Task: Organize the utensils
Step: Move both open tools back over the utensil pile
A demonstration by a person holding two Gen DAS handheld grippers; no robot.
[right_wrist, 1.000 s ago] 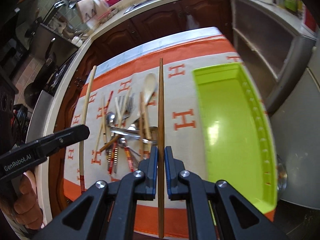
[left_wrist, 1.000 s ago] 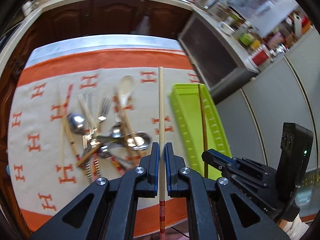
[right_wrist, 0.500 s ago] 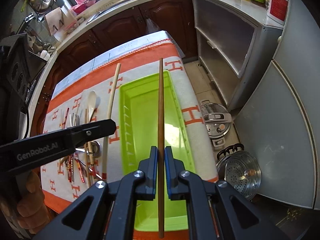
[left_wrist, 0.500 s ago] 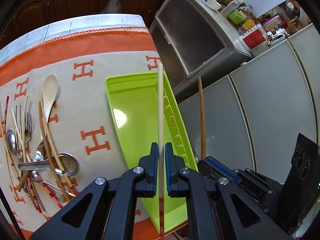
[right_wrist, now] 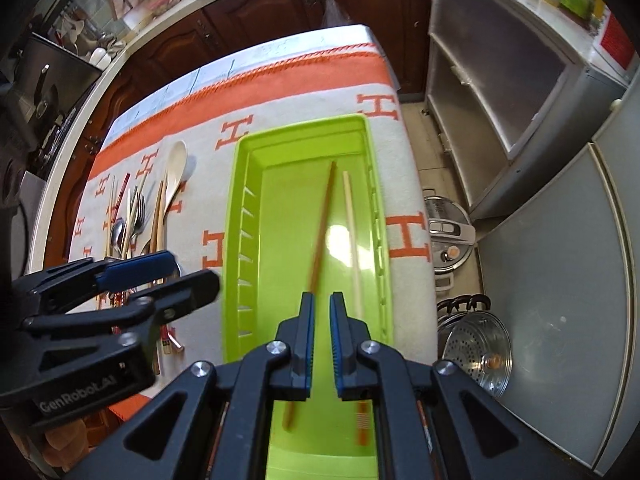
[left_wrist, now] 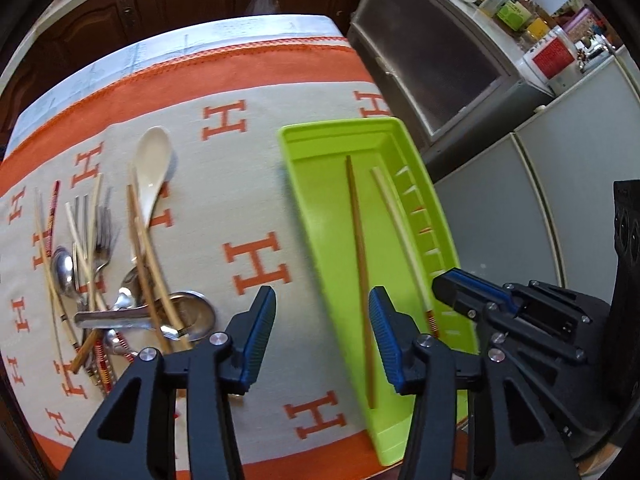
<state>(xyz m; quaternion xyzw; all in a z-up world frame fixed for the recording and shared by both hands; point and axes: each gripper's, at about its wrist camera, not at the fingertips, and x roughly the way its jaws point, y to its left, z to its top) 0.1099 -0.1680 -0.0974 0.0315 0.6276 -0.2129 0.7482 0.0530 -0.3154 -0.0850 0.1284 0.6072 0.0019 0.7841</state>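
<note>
Chopsticks, two of them, lie in the green tray (left_wrist: 340, 125) at the right end of the table. The brown chopstick (left_wrist: 358, 248) runs lengthwise near the tray's middle. The pale chopstick (left_wrist: 400, 228) lies just to its right, close to the slotted right wall, with its red-banded end nearest the cameras. In the right wrist view both are slightly blurred, and the two converge a little towards the far end without touching.

The left gripper (left_wrist: 322, 294) hovers over the tray's near left edge, pointing steeply down. Its jaws are opening and already stand wide, with nothing between the blue pads (left_wrist: 260, 332). The brown chopstick passes below, beside the right finger.

The right gripper (right_wrist: 322, 298) hangs over the near half of the tray, its jaws drawn to a narrow slit with nothing in it. The brown chopstick runs behind its left finger and the pale one behind its right finger.

The tray stands on a beige cloth (left_wrist: 240, 184) with orange H marks and an orange border. On the cloth, well to the left of the tray, is a tangled pile of utensils (left_wrist: 120, 280): metal spoons, forks and more chopsticks. A white ceramic spoon (left_wrist: 150, 168) lies at the pile's far edge.
</note>
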